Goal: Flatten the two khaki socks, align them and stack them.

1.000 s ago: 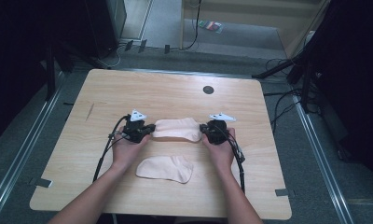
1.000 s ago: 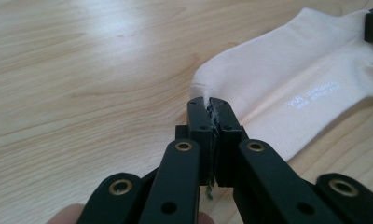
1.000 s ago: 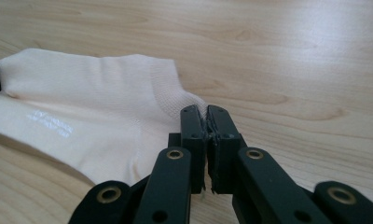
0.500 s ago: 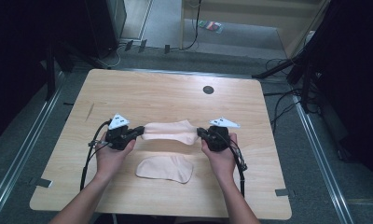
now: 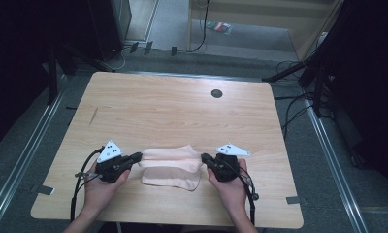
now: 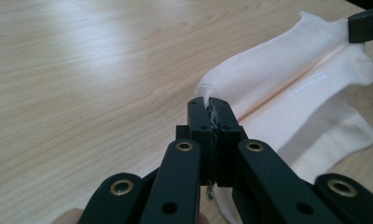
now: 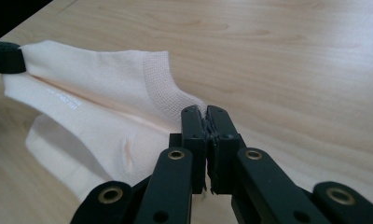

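A pale pink ankle sock (image 5: 170, 156) hangs stretched between my two grippers just above the wooden table (image 5: 172, 107). My left gripper (image 5: 137, 158) is shut on its toe end (image 6: 208, 93), with cloth pinched between the jaws. My right gripper (image 5: 205, 158) is shut on the sock's cuff end (image 7: 177, 100). A second sock of the same colour (image 5: 175, 178) lies flat on the table right below the held one, partly covered by it. In the left gripper view the held sock (image 6: 292, 74) runs off to the right gripper's tip at the top right.
A small dark round hole (image 5: 217, 93) sits in the table's far part. The table's front edge (image 5: 168, 222) is close behind my hands. Dark floor, cables and furniture legs surround the table.
Both hands have carried the stretched sock toward the near edge of the table, over the sock that lies flat. Both grips have held.
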`<state>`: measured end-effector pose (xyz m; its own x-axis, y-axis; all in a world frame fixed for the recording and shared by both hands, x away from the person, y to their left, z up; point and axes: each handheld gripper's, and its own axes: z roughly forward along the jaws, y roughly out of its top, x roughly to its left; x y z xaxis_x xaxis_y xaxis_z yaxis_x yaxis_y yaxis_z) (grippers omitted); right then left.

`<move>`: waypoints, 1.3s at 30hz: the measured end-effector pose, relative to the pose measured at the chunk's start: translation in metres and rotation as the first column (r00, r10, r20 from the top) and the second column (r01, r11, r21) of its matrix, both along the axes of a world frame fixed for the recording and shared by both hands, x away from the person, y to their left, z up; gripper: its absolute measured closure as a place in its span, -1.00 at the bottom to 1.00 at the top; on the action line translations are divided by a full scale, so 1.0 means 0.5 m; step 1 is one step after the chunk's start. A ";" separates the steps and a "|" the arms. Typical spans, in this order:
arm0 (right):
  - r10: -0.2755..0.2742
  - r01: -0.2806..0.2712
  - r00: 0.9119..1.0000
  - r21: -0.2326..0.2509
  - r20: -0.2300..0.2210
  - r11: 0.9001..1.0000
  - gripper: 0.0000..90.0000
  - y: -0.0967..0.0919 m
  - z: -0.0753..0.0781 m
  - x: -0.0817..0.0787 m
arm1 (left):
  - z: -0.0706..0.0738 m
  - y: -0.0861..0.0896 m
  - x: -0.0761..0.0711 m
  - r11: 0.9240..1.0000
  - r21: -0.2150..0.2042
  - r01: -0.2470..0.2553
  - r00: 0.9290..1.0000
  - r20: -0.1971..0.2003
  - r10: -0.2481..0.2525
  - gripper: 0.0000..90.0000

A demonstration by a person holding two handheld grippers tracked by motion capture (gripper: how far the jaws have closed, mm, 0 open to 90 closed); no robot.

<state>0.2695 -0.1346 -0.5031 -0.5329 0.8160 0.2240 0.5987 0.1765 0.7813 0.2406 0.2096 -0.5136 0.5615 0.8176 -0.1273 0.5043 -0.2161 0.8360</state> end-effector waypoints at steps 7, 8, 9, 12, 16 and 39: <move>0.015 -0.015 1.000 -0.010 -0.024 1.000 0.95 0.001 -0.013 -0.037 | -0.018 0.003 -0.025 1.000 0.011 0.011 0.999 -0.034 -0.011 1.00; 0.023 -0.023 0.999 -0.020 -0.032 1.000 0.95 0.001 -0.019 -0.043 | -0.024 0.007 -0.032 1.000 0.000 0.013 0.999 -0.051 -0.013 1.00; 0.023 -0.023 0.999 -0.020 -0.032 1.000 0.95 0.001 -0.019 -0.043 | -0.024 0.007 -0.032 1.000 0.000 0.013 0.999 -0.051 -0.013 1.00; 0.024 -0.025 0.999 -0.013 -0.046 1.000 0.95 0.001 -0.025 -0.055 | -0.035 0.007 -0.042 0.999 0.019 0.034 0.997 -0.069 -0.033 1.00; 0.025 -0.025 0.998 -0.010 -0.058 1.000 0.95 0.001 -0.033 -0.058 | -0.046 0.004 -0.037 0.999 0.020 0.032 0.996 -0.084 -0.030 1.00; 0.038 -0.039 0.999 -0.019 -0.030 0.999 0.52 0.026 -0.070 -0.055 | -0.065 -0.017 -0.028 0.998 0.010 0.056 0.996 -0.067 -0.056 0.77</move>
